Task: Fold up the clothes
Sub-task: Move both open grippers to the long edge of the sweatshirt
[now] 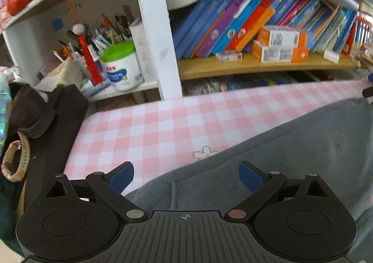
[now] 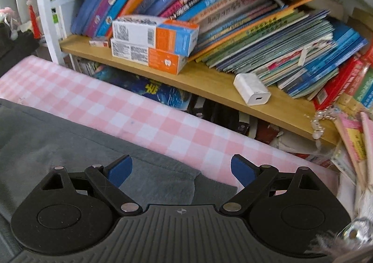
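Grey garment (image 1: 291, 151) spread flat on pink checked cloth (image 1: 149, 130) | left gripper (image 1: 186, 176) over its near-left edge, blue pads (image 1: 122, 175) spread wide, gripping nothing | right gripper (image 2: 181, 171) over its right corner, jaws likewise apart, empty | beyond: wooden shelf (image 2: 209, 81), orange boxes (image 2: 153, 44), leaning books (image 1: 244, 18)

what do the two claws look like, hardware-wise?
Both match. Left claw and right claw: matte black plastic, ribbed centre plate with a small crosshair mark, two round hubs, linkage arms with silver pivot pins, blue pads on the fingers. No cables, hands or sleeves in view.
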Available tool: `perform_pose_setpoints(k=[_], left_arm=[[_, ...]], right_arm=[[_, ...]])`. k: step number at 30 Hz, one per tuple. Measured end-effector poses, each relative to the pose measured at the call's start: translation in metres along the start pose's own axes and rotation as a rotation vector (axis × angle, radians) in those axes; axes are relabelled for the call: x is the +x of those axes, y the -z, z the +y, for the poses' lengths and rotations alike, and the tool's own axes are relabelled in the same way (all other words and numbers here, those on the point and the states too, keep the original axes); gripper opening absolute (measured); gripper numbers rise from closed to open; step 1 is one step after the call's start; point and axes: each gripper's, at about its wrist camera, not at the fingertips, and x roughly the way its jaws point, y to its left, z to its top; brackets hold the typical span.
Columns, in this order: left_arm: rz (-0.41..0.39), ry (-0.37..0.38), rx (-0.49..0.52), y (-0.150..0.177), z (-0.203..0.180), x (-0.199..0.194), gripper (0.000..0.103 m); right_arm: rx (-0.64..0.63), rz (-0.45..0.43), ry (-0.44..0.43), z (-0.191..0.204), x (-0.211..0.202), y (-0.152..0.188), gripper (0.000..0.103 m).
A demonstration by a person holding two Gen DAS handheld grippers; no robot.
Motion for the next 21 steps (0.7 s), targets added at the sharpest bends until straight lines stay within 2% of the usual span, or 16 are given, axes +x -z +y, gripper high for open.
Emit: perform_pose_setpoints(k=[9,21], left_arm=[[0.076,0.008,-0.001,0.002,0.011,0.036,0.098],[0.134,0.104,-0.002,0.009,0.016,0.057,0.098]], right_arm=[[-0.033,0.054,-0.041,-0.007,0.04,-0.004,0.091],[-0.023,0.098,-0.083,-0.011,0.059,0.0,0.088]])
